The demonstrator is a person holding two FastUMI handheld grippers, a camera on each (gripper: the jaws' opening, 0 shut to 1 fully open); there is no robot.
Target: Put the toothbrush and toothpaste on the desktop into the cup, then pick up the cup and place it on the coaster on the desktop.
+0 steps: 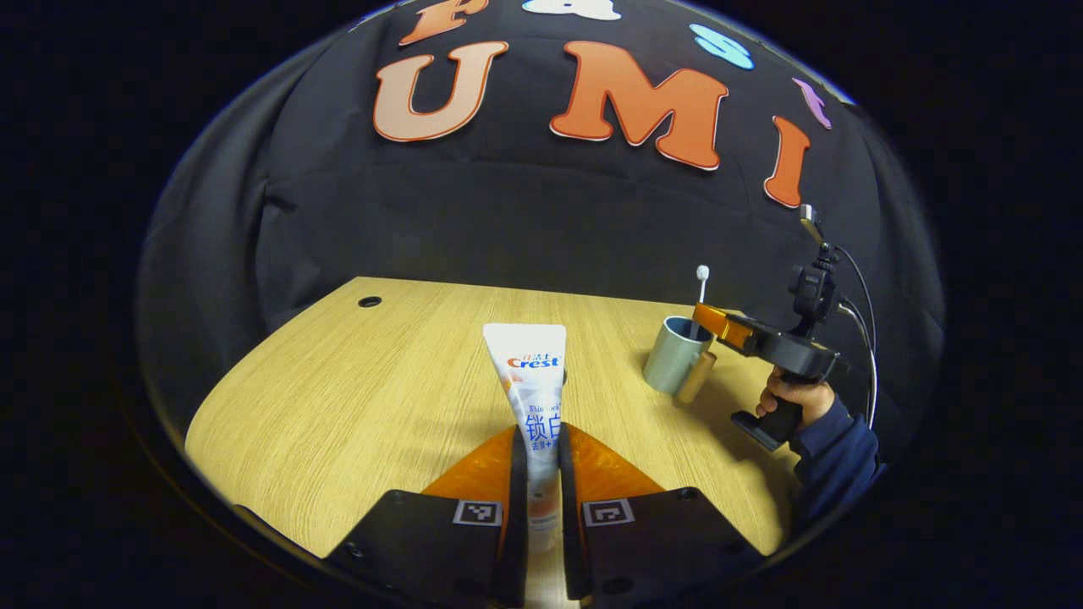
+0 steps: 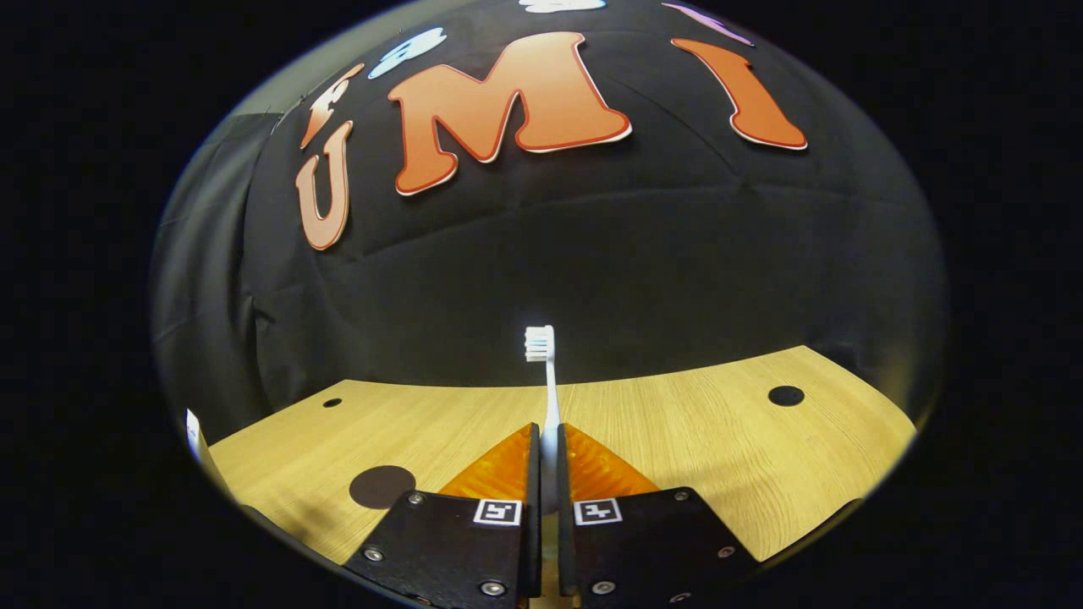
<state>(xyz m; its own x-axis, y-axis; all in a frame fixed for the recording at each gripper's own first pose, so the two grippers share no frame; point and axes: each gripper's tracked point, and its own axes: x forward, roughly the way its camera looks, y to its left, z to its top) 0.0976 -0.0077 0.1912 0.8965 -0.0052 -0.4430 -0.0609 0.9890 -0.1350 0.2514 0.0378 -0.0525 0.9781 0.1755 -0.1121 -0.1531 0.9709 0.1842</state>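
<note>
My left gripper [image 1: 541, 444] is shut on a white toothpaste tube [image 1: 533, 372], which points forward above the wooden desktop [image 1: 355, 397]. To the right stands a grey-blue cup [image 1: 673, 355] with a wooden handle. Over its rim a hand holds my right gripper [image 1: 704, 315], from which the white toothbrush [image 1: 701, 275] sticks up, lower end at the cup's mouth. In the right gripper view my right gripper [image 2: 550, 444] is shut on the upright toothbrush [image 2: 546, 372]. A dark round coaster [image 2: 381, 486] lies on the desktop at the lower left.
A dark-sleeved hand [image 1: 799, 397] grips the right gripper's handle. Small round holes [image 1: 370, 301] [image 2: 786, 395] sit in the desktop near its far corners. The black cloth wall rises close behind the desk's far edge.
</note>
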